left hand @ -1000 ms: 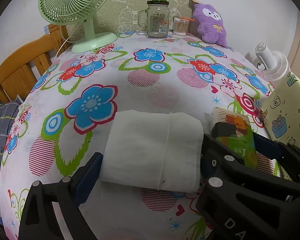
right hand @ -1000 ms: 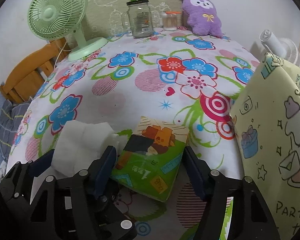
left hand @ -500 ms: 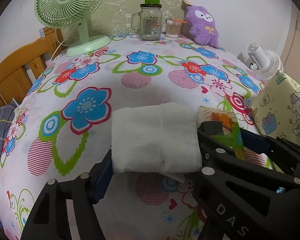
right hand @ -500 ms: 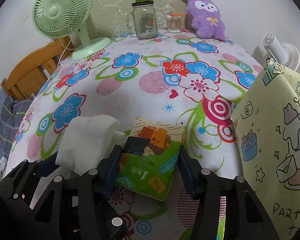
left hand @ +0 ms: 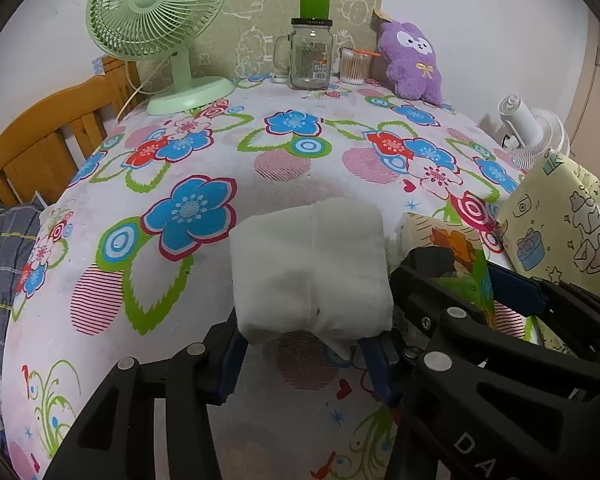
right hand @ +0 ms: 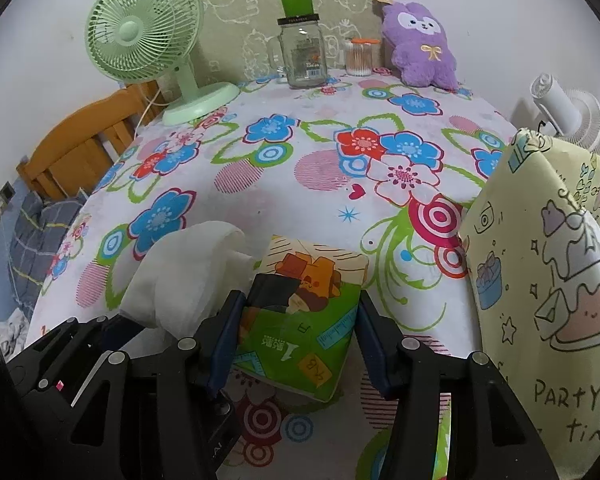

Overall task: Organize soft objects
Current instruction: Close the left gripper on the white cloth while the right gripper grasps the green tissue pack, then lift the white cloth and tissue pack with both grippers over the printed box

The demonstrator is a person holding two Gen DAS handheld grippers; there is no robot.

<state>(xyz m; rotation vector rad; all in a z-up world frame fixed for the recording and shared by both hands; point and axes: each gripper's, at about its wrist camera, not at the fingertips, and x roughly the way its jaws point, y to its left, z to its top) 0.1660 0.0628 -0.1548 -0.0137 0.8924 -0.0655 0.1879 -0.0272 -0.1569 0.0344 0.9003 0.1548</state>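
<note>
Left gripper (left hand: 304, 344): jaws have just been closing and now pinch the near end of the folded white cloth (left hand: 310, 268), blue pads pressed into both its sides; the cloth's near end bulges above the pads.

Right gripper (right hand: 296, 332): jaws have closed in on the green tissue pack (right hand: 300, 316) and clamp it on both long sides; the pack sits tilted, its far end on the floral tablecloth (right hand: 300, 184).

Both items lie near the front edge of the table, cloth to the left, pack just beside it on the right, touching or nearly so.

A pale yellow cartoon-print bag (right hand: 540, 280) stands at the right edge.

Along the far edge: green desk fan (left hand: 160, 32) at the left corner, glass jar mug (left hand: 310, 58) in the middle, cotton-swab container (left hand: 354, 65), purple plush toy (left hand: 412, 64) toward the right.
</note>
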